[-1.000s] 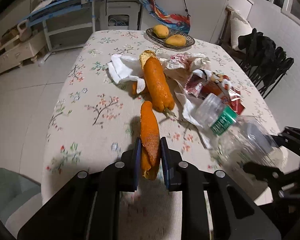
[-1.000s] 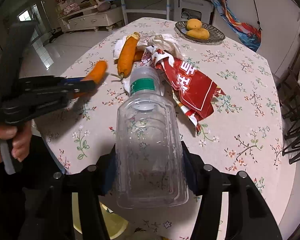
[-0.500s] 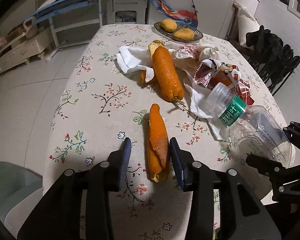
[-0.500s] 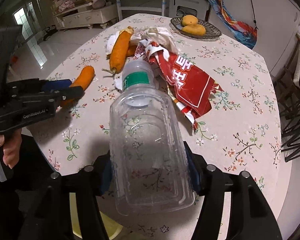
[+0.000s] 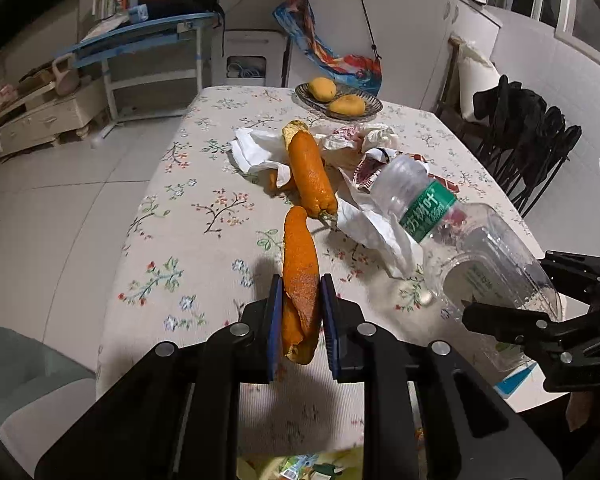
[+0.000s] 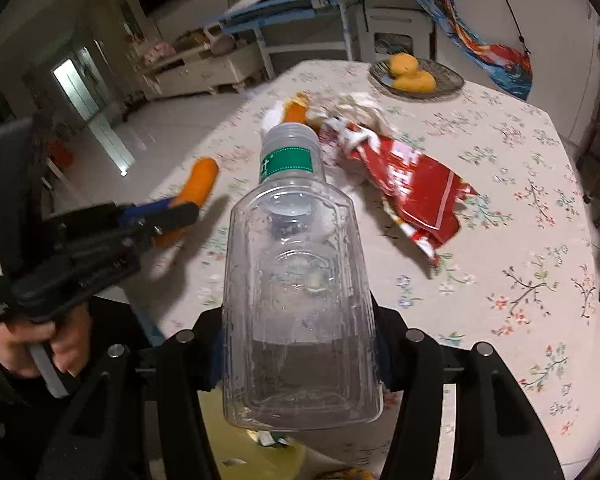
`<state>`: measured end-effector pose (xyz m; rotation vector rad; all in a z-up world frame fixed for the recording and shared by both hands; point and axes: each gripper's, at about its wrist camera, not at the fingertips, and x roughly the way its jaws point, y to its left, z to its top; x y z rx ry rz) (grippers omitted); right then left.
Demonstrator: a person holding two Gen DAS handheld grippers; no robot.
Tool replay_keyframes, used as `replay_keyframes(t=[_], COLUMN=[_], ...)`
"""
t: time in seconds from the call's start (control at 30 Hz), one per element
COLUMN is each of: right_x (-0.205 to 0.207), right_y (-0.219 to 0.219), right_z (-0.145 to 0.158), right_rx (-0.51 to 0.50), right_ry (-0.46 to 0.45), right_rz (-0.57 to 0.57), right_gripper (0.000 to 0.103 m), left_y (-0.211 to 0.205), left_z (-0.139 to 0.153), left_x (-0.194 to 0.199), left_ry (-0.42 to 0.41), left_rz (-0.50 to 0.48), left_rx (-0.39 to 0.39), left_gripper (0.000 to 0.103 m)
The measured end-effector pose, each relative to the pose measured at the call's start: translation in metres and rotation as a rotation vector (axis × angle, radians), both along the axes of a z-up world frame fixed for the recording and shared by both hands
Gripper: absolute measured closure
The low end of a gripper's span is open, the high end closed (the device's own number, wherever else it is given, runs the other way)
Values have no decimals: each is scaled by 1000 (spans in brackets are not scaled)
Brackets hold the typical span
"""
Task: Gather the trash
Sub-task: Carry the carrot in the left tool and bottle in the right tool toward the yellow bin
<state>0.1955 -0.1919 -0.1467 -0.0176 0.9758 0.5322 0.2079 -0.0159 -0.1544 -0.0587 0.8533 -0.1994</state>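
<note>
A long strip of orange peel hangs just above the flowered table. My left gripper is closing tight on its lower end, with both pads pressing its sides. A clear plastic bottle with a green label is held by its base in my right gripper, neck pointing away over the near table edge. In the left wrist view, the bottle and the right gripper are at the right. The right wrist view shows the left gripper and the peel at the left, in a person's hand.
Mid-table lie a bigger orange peel, white tissues, crumpled white plastic and a red wrapper. A dish of yellow fruit stands at the far end. Dark chairs line the right side. A yellow bin sits below the near edge.
Half a second ago the left jaws stood apart with the peel lying on the cloth; now they grip it again and it is raised. The bottle's neck has swung slightly.
</note>
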Motion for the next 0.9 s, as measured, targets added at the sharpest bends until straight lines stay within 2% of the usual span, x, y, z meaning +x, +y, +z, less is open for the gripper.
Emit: replay_keyframes(t=[0.4,0.9], right_x=[-24,-42], right_y=[-5,-11], right_z=[7,5], right_rx=[63,108], right_ry=[-47,-47], right_rz=[-69,-115], right_gripper=[48,47], left_y=[15,13], left_z=[6,8], left_x=[-22,-40], left_ry=[-18,-31], left_rz=[31,18], left_rx=[-22,-11], left_gripper=[85,85])
